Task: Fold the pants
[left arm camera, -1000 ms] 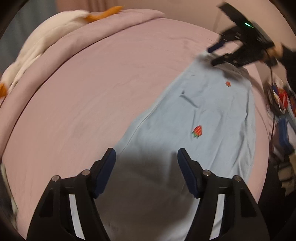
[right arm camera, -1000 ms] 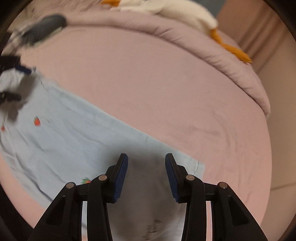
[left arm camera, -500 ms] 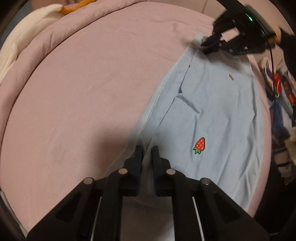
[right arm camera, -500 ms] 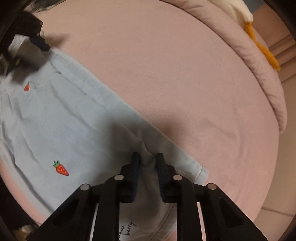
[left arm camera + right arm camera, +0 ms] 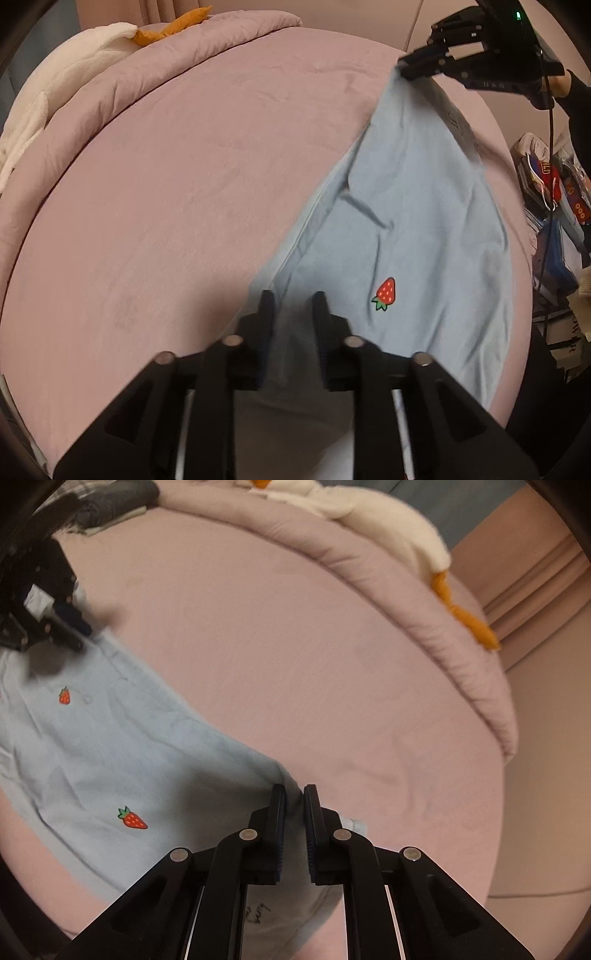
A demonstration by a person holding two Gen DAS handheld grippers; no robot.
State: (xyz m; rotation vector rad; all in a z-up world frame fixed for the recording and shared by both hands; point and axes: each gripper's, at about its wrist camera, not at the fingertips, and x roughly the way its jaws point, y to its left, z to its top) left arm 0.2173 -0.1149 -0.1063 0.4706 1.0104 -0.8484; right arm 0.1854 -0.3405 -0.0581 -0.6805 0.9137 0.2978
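Light blue pants (image 5: 417,236) with red strawberry prints lie stretched across a pink bed. My left gripper (image 5: 292,301) is shut on one end of the pants, fabric bunched between its fingers. My right gripper (image 5: 293,794) is shut on the other end of the pants (image 5: 122,753), near a hem with printed lettering. The right gripper also shows in the left wrist view (image 5: 406,68), holding that end lifted off the bed. The left gripper shows blurred in the right wrist view (image 5: 70,635).
The pink bed (image 5: 166,192) has a rolled pink duvet (image 5: 424,602) along its far side with a white and orange plush goose (image 5: 399,528) on it. Cluttered clothes and bags (image 5: 554,192) stand beyond the bed's edge. Dark folded clothes (image 5: 107,498) lie at a far corner.
Both grippers were open above the pants a second ago and have since closed on the fabric. The right gripper has now lifted its end off the bed.
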